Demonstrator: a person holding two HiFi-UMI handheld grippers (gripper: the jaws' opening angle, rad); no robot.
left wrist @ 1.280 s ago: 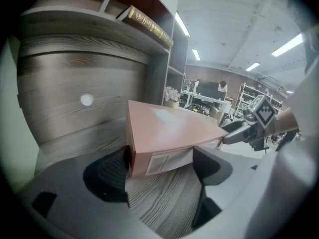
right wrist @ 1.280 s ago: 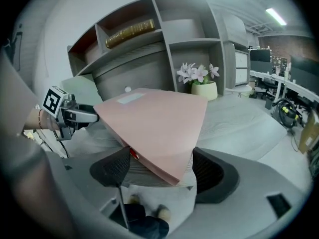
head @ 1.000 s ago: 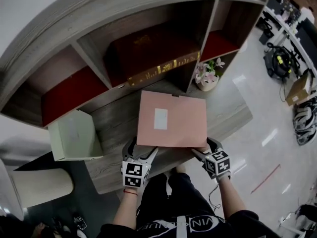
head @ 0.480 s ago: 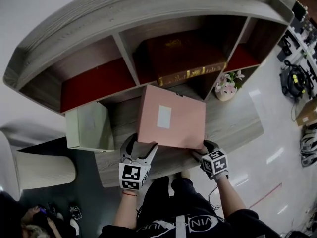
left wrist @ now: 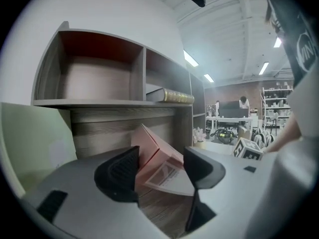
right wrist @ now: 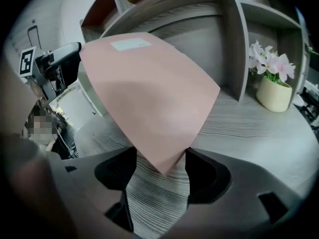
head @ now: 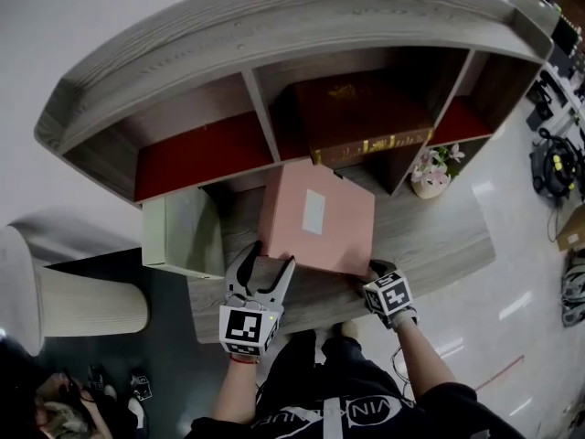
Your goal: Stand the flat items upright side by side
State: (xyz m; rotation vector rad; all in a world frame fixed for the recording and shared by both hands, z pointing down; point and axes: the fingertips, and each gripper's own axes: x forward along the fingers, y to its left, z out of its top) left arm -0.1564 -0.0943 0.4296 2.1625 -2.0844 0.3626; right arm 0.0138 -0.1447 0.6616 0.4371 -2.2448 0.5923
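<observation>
A flat pink box (head: 315, 216) with a white label sits tilted on the wooden table (head: 439, 240), its far edge close to the shelf unit (head: 228, 80). My left gripper (head: 272, 262) is at its near left corner; its jaws are closing and the box's corner (left wrist: 152, 153) lies between them, untouched as far as I can see. My right gripper (head: 375, 273) is at the near right corner. Its jaws are closing too, and the pink corner (right wrist: 149, 98) is wedged between both pads. A pale green box (head: 183, 231) stands upright to the left.
A dark red book with gold trim (head: 361, 117) lies flat in the middle shelf compartment. A small pot of pink flowers (head: 428, 176) stands on the table at the right. The table's front edge runs just under both grippers. A pale round stool (head: 82, 305) is at the lower left.
The pink box has gone from lying flat to tilted and turned, and sits nearer the shelf. Both grippers have stayed at its near corners and followed it.
</observation>
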